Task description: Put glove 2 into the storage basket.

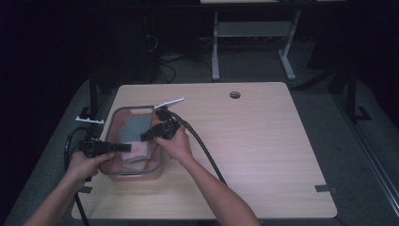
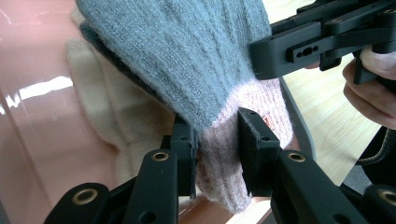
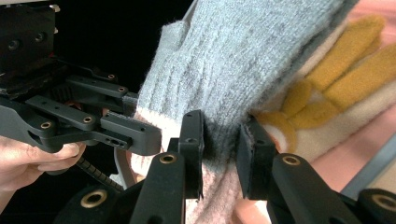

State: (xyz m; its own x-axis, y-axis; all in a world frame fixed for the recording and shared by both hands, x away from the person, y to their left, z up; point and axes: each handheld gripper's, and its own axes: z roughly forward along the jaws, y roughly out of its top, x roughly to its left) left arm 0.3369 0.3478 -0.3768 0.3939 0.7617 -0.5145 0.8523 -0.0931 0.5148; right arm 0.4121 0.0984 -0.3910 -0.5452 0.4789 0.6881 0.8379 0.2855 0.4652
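Both claws, left (image 2: 217, 154) & right (image 3: 222, 154), clamped on grey-pink sock (image 2: 201, 60) over pink tub (image 1: 113, 172) w/ socks.

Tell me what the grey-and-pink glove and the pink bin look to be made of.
Grey-and-pink glove: soft knitted yarn, likely wool or acrylic; ribbed stitches and a fuzzy nap show, matte. Both grippers pinch it at its pink cuff.
Pink bin: probably plastic; its smooth wall is glossy and reflects light streaks. It has a grey rim.

Black two-jaw grippers (image 1: 123, 147), brass-ringed screw holes, black trailing cables (image 1: 207, 153).
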